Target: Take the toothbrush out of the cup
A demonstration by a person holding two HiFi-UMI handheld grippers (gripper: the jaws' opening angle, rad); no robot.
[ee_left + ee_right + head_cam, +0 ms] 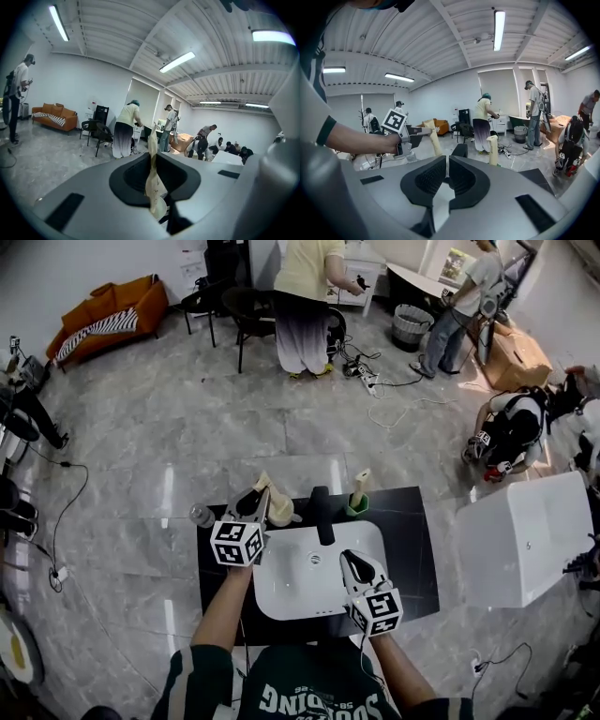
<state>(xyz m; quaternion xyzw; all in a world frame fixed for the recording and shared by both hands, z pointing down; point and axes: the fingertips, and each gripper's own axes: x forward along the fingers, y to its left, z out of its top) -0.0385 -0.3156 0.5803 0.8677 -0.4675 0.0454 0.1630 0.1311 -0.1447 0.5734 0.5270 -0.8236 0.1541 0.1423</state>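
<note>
A cream toothbrush is clamped upright between the jaws of my left gripper, lifted just above the beige cup at the back left of the white sink. In the left gripper view the toothbrush runs up through the shut left gripper. My right gripper hovers over the sink's right side, shut with nothing in it. The right gripper view shows the right gripper empty, with the held toothbrush ahead at left.
A black faucet stands behind the basin on the black counter. A second cream brush sits in a green holder. A clear bottle is at far left. A white box stands to the right. People work further back.
</note>
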